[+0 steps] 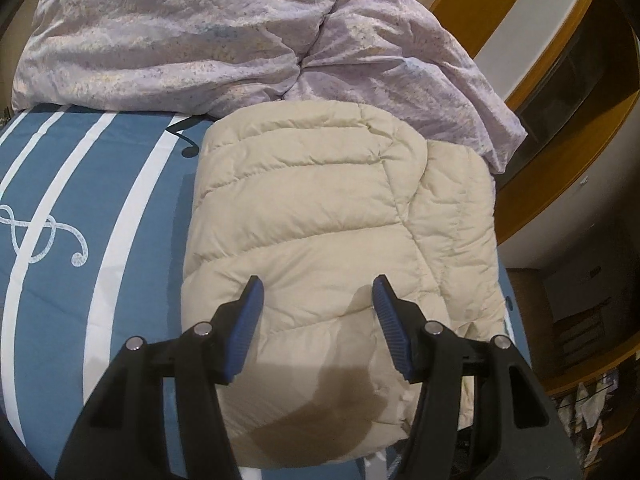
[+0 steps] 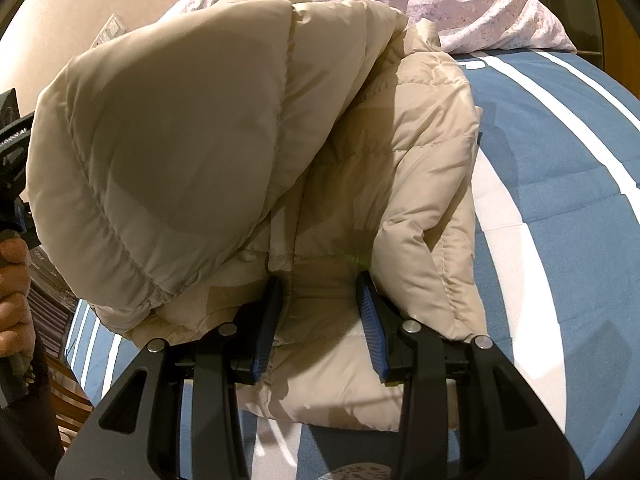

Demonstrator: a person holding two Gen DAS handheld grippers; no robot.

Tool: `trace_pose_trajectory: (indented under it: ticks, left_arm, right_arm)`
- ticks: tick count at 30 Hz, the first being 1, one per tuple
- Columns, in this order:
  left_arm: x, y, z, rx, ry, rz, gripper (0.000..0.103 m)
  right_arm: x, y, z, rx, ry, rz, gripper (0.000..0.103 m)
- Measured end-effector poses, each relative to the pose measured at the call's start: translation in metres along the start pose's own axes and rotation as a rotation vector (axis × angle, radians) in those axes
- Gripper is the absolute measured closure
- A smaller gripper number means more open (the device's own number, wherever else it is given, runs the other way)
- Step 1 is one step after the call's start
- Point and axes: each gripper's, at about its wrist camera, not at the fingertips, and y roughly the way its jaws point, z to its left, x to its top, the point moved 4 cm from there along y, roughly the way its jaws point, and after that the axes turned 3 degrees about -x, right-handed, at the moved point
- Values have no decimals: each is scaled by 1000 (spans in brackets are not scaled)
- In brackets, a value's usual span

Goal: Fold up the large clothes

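Observation:
A cream quilted puffer jacket point(image 1: 312, 216) lies folded into a thick bundle on a blue bed sheet with white stripes point(image 1: 80, 208). My left gripper point(image 1: 318, 292) is open and hovers just above the jacket's near end, holding nothing. In the right wrist view the jacket point(image 2: 192, 128) bulges up on the left, with lower layers spread to the right. My right gripper point(image 2: 320, 284) is open, its blue pads either side of a flat fold of the jacket's near edge, not closed on it.
A crumpled lilac duvet point(image 1: 200, 40) is piled at the far end of the bed, touching the jacket. Wooden furniture point(image 1: 560, 128) stands to the right past the bed edge. The hand holding the other gripper point(image 2: 14, 280) shows at the left edge.

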Motion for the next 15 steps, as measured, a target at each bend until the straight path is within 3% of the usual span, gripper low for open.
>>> trace_pose_trajectory:
  ticks: [15]
  left_arm:
    - [-24,34,-21,15,75,37,42]
  right_arm:
    - [0,-1,-3,15,13,-2,62]
